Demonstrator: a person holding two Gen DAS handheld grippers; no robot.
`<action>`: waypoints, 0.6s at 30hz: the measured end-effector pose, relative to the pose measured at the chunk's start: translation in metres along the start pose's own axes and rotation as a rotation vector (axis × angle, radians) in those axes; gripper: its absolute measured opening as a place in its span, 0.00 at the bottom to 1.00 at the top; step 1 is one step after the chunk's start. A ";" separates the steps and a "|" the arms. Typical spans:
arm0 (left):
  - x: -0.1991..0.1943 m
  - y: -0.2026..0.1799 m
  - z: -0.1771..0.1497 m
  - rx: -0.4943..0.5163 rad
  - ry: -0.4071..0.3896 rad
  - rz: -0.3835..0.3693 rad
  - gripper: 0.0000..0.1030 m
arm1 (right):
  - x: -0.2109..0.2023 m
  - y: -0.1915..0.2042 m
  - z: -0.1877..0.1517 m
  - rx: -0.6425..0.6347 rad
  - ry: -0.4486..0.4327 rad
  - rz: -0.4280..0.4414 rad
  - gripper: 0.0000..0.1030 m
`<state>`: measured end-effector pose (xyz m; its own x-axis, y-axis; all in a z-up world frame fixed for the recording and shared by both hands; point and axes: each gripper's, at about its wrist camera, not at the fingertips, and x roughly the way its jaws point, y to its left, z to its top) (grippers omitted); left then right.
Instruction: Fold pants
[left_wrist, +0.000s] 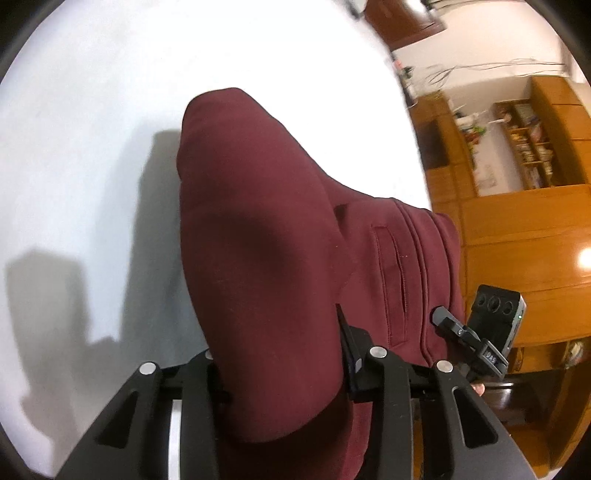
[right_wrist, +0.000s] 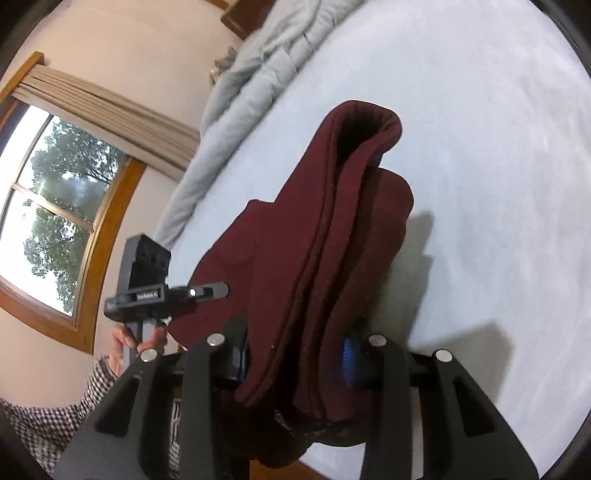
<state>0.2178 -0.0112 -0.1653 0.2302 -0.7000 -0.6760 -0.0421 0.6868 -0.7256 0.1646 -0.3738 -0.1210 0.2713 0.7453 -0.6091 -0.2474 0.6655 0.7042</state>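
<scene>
We see the right gripper clamped on a thick fold of the maroon pants, the layers bunched between its fingers and lifted off the bed. At left, the left gripper meets the same pants, held by a hand in a checked sleeve. A grey blanket lies by the window.

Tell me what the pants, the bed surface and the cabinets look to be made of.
Pants: thick maroon knit, probably cotton fleece; matte, soft rounded folds, stitched pocket.
Bed surface: pale woven sheet, matte, faintly textured.
Cabinets: wood or wood veneer, orange-brown, glossy; a lamp glare shows on a panel.
</scene>
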 end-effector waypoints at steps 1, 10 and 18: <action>0.002 -0.006 0.005 0.008 -0.015 -0.005 0.37 | -0.004 0.002 0.012 -0.020 -0.018 -0.011 0.34; 0.048 -0.022 0.084 0.057 -0.069 0.045 0.37 | 0.021 -0.049 0.086 0.031 -0.034 -0.068 0.35; 0.082 0.027 0.084 0.035 0.005 0.157 0.55 | 0.055 -0.115 0.067 0.163 0.011 -0.159 0.59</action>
<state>0.3171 -0.0336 -0.2294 0.2187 -0.5848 -0.7811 -0.0427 0.7940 -0.6064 0.2698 -0.4124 -0.2110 0.2845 0.6324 -0.7205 -0.0489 0.7602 0.6479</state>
